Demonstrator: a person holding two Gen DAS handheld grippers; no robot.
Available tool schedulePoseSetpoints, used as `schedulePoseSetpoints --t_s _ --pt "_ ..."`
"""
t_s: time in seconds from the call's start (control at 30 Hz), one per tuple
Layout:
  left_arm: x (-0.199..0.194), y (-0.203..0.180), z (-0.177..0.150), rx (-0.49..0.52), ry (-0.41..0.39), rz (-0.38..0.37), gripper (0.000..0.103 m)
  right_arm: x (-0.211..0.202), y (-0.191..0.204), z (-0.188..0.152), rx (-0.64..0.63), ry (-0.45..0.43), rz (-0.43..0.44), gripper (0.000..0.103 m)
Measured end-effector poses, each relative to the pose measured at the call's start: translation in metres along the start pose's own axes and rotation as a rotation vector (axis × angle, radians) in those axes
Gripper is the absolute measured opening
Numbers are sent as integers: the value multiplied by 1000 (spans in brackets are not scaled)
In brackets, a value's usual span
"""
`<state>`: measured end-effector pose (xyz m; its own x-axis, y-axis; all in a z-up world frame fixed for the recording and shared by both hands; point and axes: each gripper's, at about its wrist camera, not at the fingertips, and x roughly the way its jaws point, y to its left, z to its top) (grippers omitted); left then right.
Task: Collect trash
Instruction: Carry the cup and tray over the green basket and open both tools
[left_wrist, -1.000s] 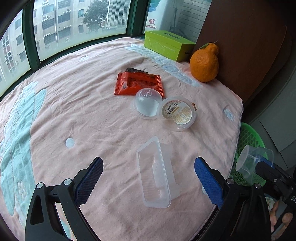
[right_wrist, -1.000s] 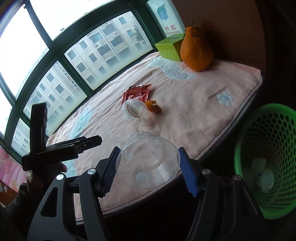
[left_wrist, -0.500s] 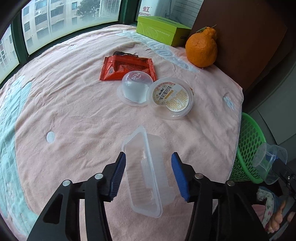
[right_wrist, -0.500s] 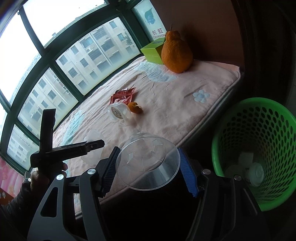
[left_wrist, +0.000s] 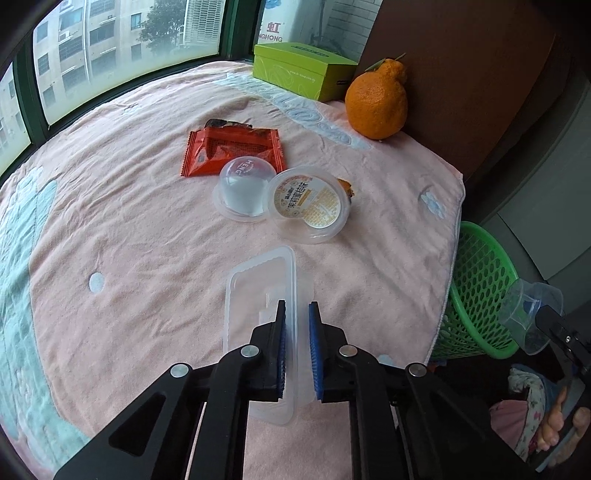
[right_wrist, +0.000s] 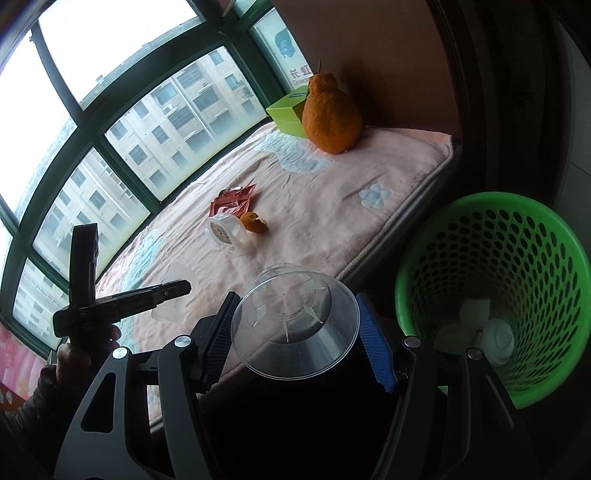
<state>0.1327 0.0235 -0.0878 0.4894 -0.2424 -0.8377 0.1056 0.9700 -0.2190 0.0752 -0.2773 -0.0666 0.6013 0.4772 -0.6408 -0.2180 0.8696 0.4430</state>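
Note:
My left gripper (left_wrist: 297, 310) is shut on the right rim of a clear rectangular plastic tray (left_wrist: 255, 291) that lies on the pink blanket (left_wrist: 129, 221). Beyond it lie a clear domed cup (left_wrist: 243, 188), a round labelled lid (left_wrist: 308, 203), a piece of orange peel (left_wrist: 347, 186) and a red wrapper (left_wrist: 232, 149). My right gripper (right_wrist: 295, 317) is shut on a clear plastic cup (right_wrist: 295, 325) and holds it off the bed's edge, left of the green mesh basket (right_wrist: 495, 295). The basket holds some white trash (right_wrist: 495, 336).
A large orange fruit (left_wrist: 376, 101) and a green box (left_wrist: 303, 70) stand at the far side by the brown wall. Windows run along the left. The green basket (left_wrist: 476, 295) stands on the floor beside the bed's right edge.
My left gripper moved forward and closed from wide open onto the clear tray's rim. My right gripper carried the clear cup off the bed toward the green basket.

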Motion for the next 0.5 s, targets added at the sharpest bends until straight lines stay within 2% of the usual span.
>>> schedulePoseSetpoints --t_s 0.1,0.27,0.5 --pt "-9 -14 2 34 -20 -7 11 -10 -12 1 13 -12 -22 63" --pt "-25 -43 11 77 -55 -63 11 -30 -40 3 52 -38 -72 63" --pt "-22 -117 28 182 -61 -170 11 -59 -85 3 100 -77 -168 63"
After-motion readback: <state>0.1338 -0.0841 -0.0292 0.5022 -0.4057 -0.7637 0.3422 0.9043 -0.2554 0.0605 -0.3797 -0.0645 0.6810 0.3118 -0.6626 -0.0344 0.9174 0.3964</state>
